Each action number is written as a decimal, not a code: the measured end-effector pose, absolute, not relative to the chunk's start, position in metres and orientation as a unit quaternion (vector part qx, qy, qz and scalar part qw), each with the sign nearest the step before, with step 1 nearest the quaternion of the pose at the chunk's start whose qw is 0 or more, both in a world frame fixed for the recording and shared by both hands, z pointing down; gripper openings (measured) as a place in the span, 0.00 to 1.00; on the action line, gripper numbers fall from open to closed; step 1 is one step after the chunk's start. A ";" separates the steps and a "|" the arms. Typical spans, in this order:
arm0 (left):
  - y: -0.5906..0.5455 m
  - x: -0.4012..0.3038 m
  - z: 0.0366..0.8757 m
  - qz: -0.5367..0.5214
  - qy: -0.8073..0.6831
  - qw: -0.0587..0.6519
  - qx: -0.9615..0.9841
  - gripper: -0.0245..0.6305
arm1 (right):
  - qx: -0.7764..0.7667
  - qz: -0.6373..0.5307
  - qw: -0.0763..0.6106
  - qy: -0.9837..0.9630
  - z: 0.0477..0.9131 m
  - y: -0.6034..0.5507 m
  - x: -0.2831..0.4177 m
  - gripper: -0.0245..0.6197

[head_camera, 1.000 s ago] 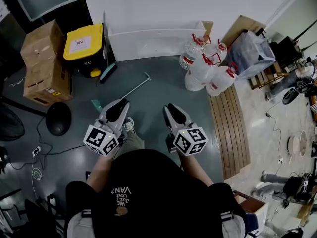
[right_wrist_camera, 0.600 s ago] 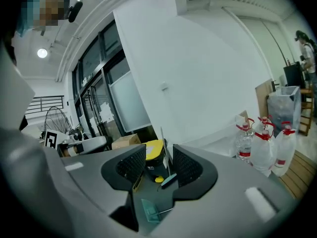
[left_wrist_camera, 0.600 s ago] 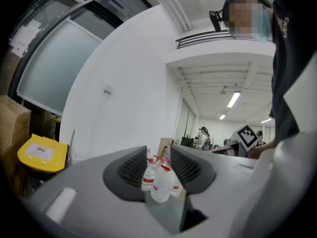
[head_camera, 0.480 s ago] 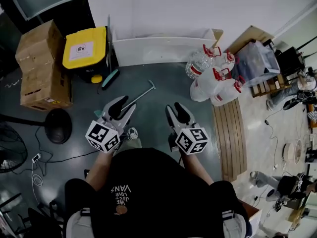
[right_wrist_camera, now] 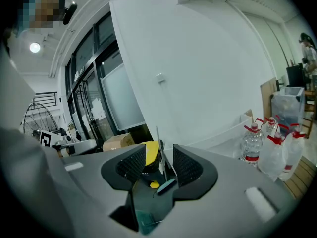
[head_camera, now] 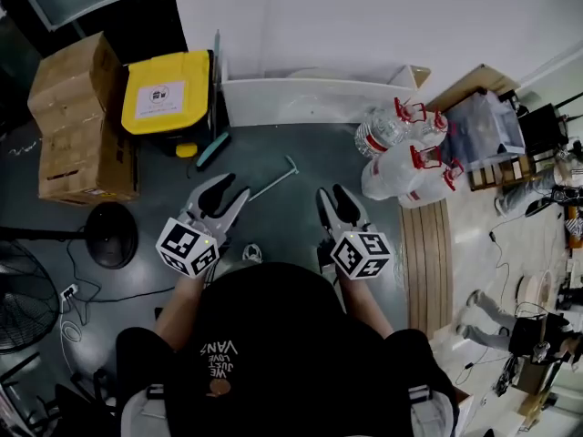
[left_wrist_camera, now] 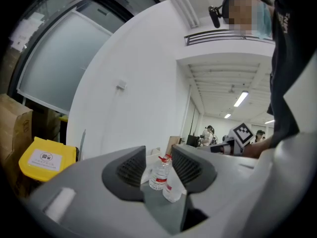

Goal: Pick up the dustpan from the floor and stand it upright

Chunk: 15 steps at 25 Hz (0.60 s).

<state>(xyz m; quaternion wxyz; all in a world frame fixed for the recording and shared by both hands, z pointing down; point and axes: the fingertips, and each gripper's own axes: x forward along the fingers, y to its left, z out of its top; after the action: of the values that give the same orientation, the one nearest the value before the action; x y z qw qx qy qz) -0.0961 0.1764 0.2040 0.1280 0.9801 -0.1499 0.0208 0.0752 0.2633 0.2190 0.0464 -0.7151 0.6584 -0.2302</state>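
Note:
The dustpan lies flat on the dark floor. Its thin metal handle [head_camera: 271, 180] runs from upper right to lower left between my grippers. Its teal pan is hidden under the left gripper in the head view and shows at the bottom of the right gripper view [right_wrist_camera: 141, 223]. My left gripper [head_camera: 225, 192] [left_wrist_camera: 158, 167] hovers over the pan end, and its jaws have just been opening; nothing is between them. My right gripper [head_camera: 334, 195] [right_wrist_camera: 158, 167] hangs right of the handle; its jaws have also just been opening and hold nothing.
A teal broom head [head_camera: 210, 149] [right_wrist_camera: 166, 185] rests by a yellow-lidded bin [head_camera: 166, 85]. Cardboard boxes [head_camera: 77, 116] stand left. A white trough [head_camera: 310, 98] lines the wall. Water bottles [head_camera: 410, 153] [left_wrist_camera: 159, 175] and wooden planks [head_camera: 424, 253] lie right.
Both grippers' jaws have spread from nearly closed to wide open. The grippers have come forward, so the dustpan handle and the wall sit nearer to them.

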 end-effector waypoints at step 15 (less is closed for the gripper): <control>0.093 -0.058 0.240 0.012 -0.264 0.174 0.949 0.30 | -0.651 -0.290 -0.013 0.701 0.274 0.145 0.149 0.27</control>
<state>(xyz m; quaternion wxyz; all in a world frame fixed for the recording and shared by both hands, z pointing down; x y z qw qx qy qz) -0.0580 0.0926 0.2399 0.1740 0.9486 -0.2640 0.0118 0.1486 0.1454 0.2744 -0.0125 -0.6513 0.7012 -0.2898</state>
